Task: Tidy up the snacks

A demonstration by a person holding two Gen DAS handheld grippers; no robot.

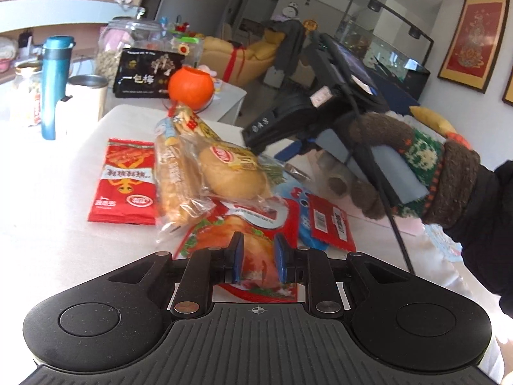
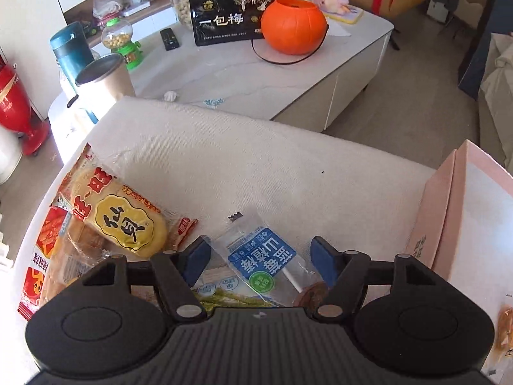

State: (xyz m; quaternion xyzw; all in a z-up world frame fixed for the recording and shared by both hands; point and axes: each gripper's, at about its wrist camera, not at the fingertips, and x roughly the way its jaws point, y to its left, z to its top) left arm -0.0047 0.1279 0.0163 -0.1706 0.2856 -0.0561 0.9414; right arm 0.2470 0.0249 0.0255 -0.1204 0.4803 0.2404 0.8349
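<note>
Snack packets lie in a heap on a white cloth-covered surface. My left gripper hovers over a red packet with a roast chicken picture, its blue pads close together with nothing between them. Beyond it lie clear bread packets and a red spicy-strip packet. My right gripper is open, pointing down, with a clear packet bearing a blue label lying between its pads and untouched by them. A yellow rice-cracker packet lies to its left. A gloved hand holds the right gripper.
A pink box stands open at the right with a snack inside. On the low table behind are an orange pumpkin bucket, a black plum packet, a teal bottle and a steel-rimmed cup.
</note>
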